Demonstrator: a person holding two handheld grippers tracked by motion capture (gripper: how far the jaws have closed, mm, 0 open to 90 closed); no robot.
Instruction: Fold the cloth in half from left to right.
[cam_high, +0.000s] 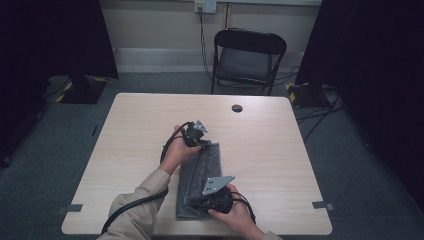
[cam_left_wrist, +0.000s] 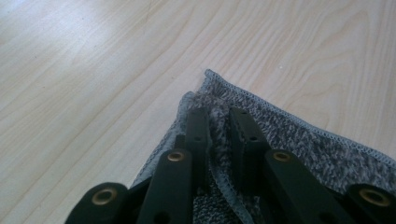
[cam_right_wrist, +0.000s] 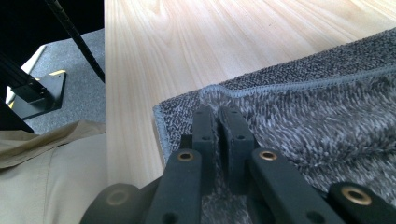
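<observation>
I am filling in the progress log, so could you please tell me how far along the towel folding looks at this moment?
Done: the grey towel already lies as a narrow, doubled strip on the table. In hand: the left gripper pinches an edge of the towel at its far end, and the right gripper pinches the hem at its near end, both shut on cloth. Left: probably another fold, then letting go; neither has been started.

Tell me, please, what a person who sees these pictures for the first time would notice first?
The eye goes first to the grey fuzzy folded towel lying near the front edge of the light wooden table. Both tools pinch it: the left gripper is shut on an edge fold at the far end, and the right gripper is shut on the hem at the near end. Behind the table stands a black folding chair.
</observation>
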